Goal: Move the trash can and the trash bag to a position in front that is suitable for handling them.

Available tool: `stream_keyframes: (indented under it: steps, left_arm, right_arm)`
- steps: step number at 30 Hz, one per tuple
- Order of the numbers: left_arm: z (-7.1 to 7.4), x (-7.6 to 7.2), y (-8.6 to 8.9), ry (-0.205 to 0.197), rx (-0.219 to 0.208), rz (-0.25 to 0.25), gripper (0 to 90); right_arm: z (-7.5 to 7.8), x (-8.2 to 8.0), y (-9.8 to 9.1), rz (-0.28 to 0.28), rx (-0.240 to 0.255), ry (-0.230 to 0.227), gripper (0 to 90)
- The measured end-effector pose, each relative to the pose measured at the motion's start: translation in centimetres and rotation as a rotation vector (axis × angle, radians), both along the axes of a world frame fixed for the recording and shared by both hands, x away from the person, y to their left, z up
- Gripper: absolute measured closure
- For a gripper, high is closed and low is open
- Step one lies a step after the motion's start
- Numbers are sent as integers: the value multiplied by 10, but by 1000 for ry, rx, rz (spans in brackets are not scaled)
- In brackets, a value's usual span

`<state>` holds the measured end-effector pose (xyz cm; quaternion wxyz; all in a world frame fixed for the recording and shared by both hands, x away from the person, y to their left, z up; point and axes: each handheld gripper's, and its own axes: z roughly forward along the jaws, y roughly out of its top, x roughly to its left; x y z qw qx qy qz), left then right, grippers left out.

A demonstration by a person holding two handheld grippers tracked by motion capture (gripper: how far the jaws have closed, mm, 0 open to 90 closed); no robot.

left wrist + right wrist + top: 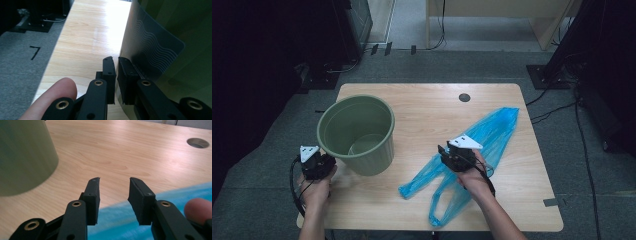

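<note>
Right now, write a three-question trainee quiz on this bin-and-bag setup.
1. True or false: the blue plastic bag already lines the green bin.
2. Which gripper is beside the bin's wall? A) left gripper B) right gripper
3. Fill in: the bag lies flat on the ____.

Key
1. False; the bag lies on the wooden table, right of the bin.
2. A; its jaws stand almost together, next to the wall.
3. Table; the right gripper's jaws stand apart over the bag.

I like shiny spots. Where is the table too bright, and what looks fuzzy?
Left gripper view: white glare on the table beside the green bin. Right gripper view: the bin and blue bag look blurry. High view: dim, dark at its sides.
</note>
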<state>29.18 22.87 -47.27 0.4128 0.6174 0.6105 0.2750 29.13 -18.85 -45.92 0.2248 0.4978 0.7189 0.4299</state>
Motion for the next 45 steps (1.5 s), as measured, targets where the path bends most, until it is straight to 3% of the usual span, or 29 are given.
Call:
stream_keyframes:
  steps: [1, 6, 7, 10, 18, 19, 21, 25, 33, 39, 42, 45]
  left_arm:
    - [0, 0, -3, 0, 2, -7, 842]
    - [0, 1, -15, 1, 4, -43, 830]
    - [-1, 2, -19, 1, -1, -56, 827]
    - [-1, 2, -23, 3, -7, -66, 835]
    - [-1, 4, -32, 2, -13, -79, 871]
    - [-1, 5, -34, 1, -12, -86, 878]
    - [-1, 5, -40, -2, -5, -93, 892]
    - [-2, 5, -43, -9, -4, -93, 900]
    - [-1, 4, -61, -5, 0, -144, 900]
    - [-1, 2, -74, -6, 0, -162, 900]
    - [-2, -2, -89, -19, 25, -174, 900]
    - [-2, -4, -99, -20, 23, -191, 900]
  right_arm:
    - [1, 6, 13, -1, -2, -6, 662]
    - [6, 15, 34, 11, 0, -28, 772]
    - [9, 22, 45, 32, 10, -43, 777]
    - [12, 31, 58, 23, 12, -42, 777]
    - [9, 50, 78, 1, 43, -63, 810]
    - [8, 52, 83, 16, 74, -52, 810]
    - [7, 52, 85, 20, 90, -51, 833]
    - [4, 51, 80, 28, 117, -49, 835]
    - [5, 41, 64, 7, 92, -43, 885]
    - [4, 31, 50, -1, 105, -46, 887]
    - [4, 23, 39, -17, 79, -61, 886]
    - [3, 16, 30, -38, 53, -84, 886]
